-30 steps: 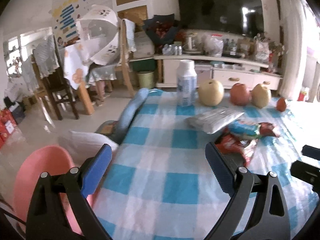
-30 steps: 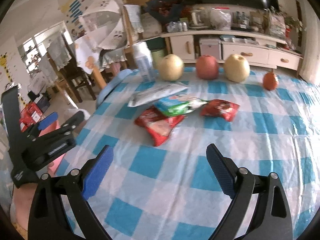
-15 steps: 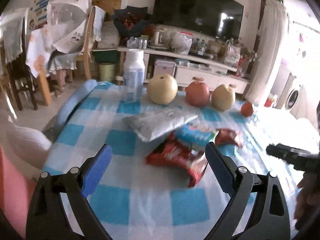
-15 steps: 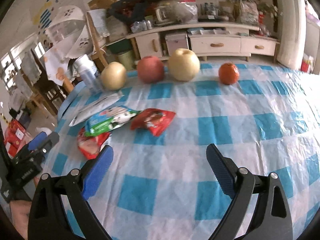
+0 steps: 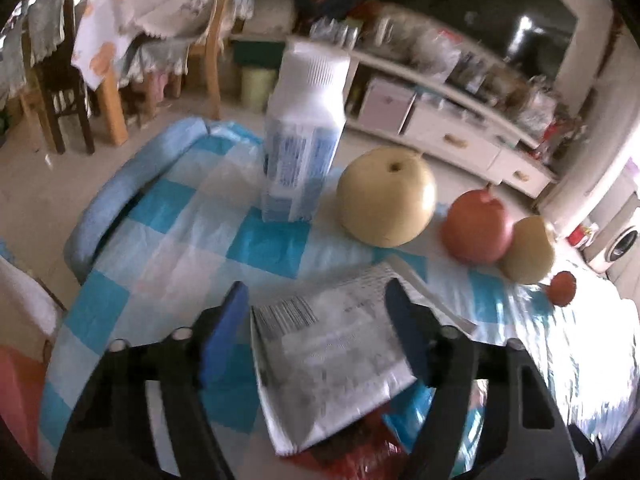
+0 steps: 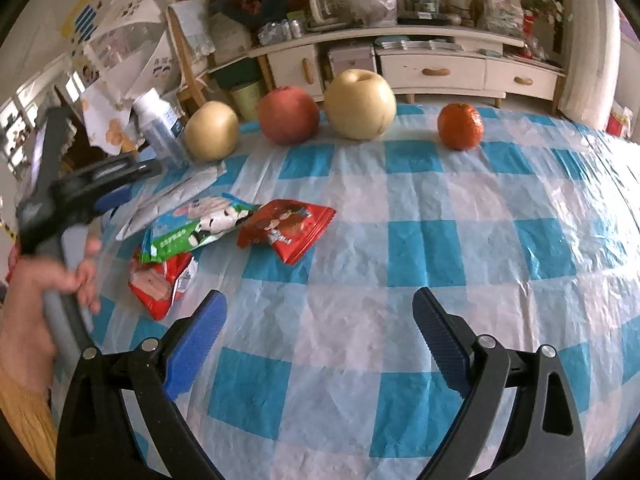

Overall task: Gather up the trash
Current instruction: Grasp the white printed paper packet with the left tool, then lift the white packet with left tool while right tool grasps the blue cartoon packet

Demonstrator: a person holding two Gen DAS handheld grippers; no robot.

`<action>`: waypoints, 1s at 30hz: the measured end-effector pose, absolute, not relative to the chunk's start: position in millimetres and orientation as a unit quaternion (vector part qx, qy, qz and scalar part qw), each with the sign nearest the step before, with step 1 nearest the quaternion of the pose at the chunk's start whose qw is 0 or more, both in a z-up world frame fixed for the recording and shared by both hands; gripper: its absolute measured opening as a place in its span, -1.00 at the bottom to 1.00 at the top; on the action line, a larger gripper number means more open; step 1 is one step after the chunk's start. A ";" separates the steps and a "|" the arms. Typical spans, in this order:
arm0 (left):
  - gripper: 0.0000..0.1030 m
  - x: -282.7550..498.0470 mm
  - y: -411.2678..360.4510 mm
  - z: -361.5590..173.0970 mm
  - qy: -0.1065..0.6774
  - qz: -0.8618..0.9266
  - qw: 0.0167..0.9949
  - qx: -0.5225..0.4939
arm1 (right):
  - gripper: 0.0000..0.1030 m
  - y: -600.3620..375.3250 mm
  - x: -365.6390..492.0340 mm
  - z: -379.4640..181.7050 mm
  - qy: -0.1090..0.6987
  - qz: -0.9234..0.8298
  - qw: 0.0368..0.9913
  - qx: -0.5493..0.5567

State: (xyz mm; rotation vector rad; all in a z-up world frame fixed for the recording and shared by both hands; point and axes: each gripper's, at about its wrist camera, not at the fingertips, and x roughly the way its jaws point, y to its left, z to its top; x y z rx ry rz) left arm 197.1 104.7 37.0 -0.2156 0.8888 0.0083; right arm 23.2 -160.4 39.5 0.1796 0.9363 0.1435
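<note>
Blue-padded fingers of the left gripper (image 5: 316, 324) stand apart, partly spread, on either side of a silver wrapper (image 5: 332, 364) that lies flat on the checked tablecloth (image 5: 168, 240). The wrapper's near half sits between the two pads; whether either pad touches its edges cannot be told, as the view is blurred. The wrapper's near corner overlaps a red wrapper (image 5: 352, 456). Beyond the wrapper, from left to right, stand a white bottle (image 5: 304, 136), upright, a yellow pear (image 5: 386, 196), a red apple (image 5: 478, 226), a second pear (image 5: 528, 250) and a small orange (image 5: 562, 288).

In the right wrist view the right gripper (image 6: 320, 336) is spread wide above bare tablecloth (image 6: 400, 264) and holds nothing. Ahead and to its left lies the trash: a torn red wrapper (image 6: 162, 280) nearest, a green and white wrapper (image 6: 196, 228) resting partly on it, a second red wrapper (image 6: 286, 230) just beside the green one, and the silver wrapper (image 6: 172, 196) farthest left. The left gripper (image 6: 116, 196), held in the person's left hand (image 6: 52, 300), reaches over the silver wrapper. Along the far edge of the table stand the bottle (image 6: 160, 128), pear (image 6: 211, 130), apple (image 6: 288, 114), larger pear (image 6: 360, 104) and orange (image 6: 460, 126).
</note>
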 end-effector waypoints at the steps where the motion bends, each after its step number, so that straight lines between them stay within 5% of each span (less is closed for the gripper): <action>1: 0.24 203.2 102.8 31.5 0.442 0.007 0.892 -0.100 | 0.81 -159.3 23.1 39.8 0.450 0.071 0.886 0.082; 11: 0.00 182.0 62.8 23.1 0.467 -0.042 0.883 0.001 | 0.81 -177.5 23.9 40.8 0.449 0.054 0.887 0.095; 23: -0.03 55.1 17.6 23.8 0.461 -0.154 0.873 0.042 | 0.81 -203.9 18.2 29.5 0.473 0.036 0.874 0.103; 30: 0.27 -6.0 16.1 30.4 0.446 -0.224 0.865 0.054 | 0.81 -211.1 11.8 24.0 0.486 0.053 0.863 0.129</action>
